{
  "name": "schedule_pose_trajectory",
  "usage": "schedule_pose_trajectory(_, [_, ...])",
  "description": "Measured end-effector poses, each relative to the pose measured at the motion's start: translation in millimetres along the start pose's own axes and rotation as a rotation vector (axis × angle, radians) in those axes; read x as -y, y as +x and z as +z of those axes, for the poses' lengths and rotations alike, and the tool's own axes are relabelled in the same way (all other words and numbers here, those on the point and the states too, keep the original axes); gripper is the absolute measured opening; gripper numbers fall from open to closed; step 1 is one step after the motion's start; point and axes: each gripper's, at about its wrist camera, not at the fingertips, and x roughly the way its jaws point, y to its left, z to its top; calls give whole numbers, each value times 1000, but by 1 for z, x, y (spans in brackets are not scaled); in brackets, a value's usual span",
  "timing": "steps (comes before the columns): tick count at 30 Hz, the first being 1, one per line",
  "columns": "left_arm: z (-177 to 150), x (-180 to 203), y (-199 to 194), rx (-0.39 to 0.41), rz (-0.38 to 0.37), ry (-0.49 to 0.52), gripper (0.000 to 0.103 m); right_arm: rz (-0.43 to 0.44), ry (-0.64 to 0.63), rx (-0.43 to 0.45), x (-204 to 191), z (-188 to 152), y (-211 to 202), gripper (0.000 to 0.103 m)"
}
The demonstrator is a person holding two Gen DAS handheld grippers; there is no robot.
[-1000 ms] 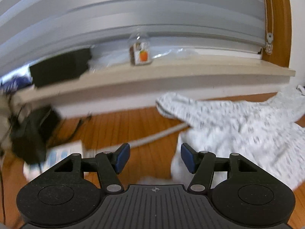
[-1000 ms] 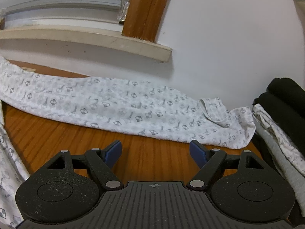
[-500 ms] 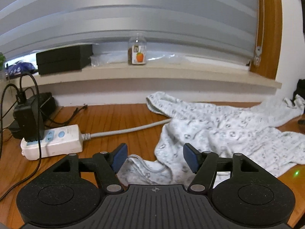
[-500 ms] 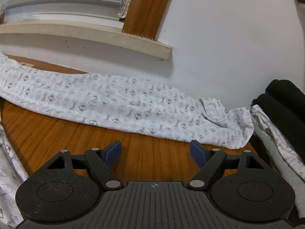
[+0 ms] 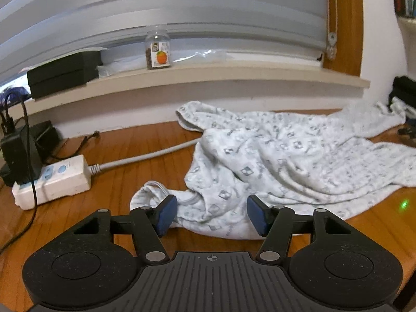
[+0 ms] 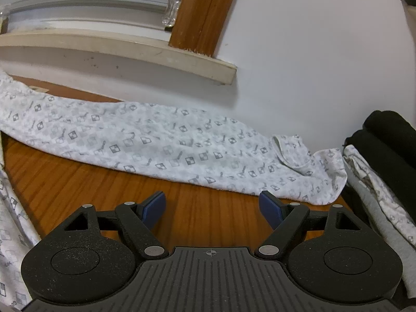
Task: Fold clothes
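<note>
Our left gripper (image 5: 212, 214), jaws just narrowed yet apart, straddles the near bunched end of the patterned garment (image 5: 286, 161) without pinching; our right gripper (image 6: 213, 209) gapes wide, holding nothing, over bare wooden table (image 6: 104, 182), the garment's sleeve just beyond.

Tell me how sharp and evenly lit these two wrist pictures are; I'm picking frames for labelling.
Left wrist view: the window blind is streaked with blur, the patterned garment is soft toward the right edge, a green flare spot sits on the wooden table, and the sill bows from fisheye. Right wrist view: sharp, evenly lit, and the sill casts a soft shadow on the wall.
</note>
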Motion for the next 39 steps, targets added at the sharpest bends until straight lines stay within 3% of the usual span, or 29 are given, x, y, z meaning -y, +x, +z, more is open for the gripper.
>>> schedule_pose_trajectory(1, [1, 1, 2, 0, 8, 8, 63, 0, -1, 0, 0, 0, 0, 79])
schedule_pose_trajectory(3, [2, 1, 7, -9, 9, 21, 52, 0, -2, 0, -1, 0, 0, 79])
schedule_pose_trajectory(4, [3, 0, 9, -18, 1, 25, 31, 0, -2, 1, -1, 0, 0, 79])
schedule_pose_trajectory(5, [4, 0, 11, -27, -7, 29, 20, 0, -2, 1, -1, 0, 0, 79])
schedule_pose_trajectory(9, [12, -7, -1, -40, 5, 9, 9, 1, 3, 7, 0, -1, -1, 79])
schedule_pose_trajectory(15, [33, -30, -63, 7, 12, 12, 7, 6, 6, 6, 0, -1, 0, 79])
schedule_pose_trajectory(17, [39, -39, -88, 22, 65, 50, 7, 7, 5, 6, 0, -1, 0, 79])
schedule_pose_trajectory(20, [40, -57, -109, 4, 76, 46, 7, 7, 2, 2, 0, -1, 0, 79])
schedule_pose_trajectory(22, [35, -63, -113, -43, 60, 48, 7, 7, 0, -1, -1, -1, 1, 79])
schedule_pose_trajectory(24, [24, -63, -107, -121, -13, 66, 8, 5, -4, -3, -2, -1, 1, 79])
schedule_pose_trajectory(27, [10, -60, -96, -183, -35, 79, 12, 3, -8, -5, -3, -1, 1, 79])
schedule_pose_trajectory(33, [20, -70, -93, -124, -11, 23, 33, 2, -14, -10, -4, -1, 2, 79])
schedule_pose_trajectory(39, [37, -76, -87, -92, 37, 11, 34, -1, -18, -8, -5, -1, 2, 80])
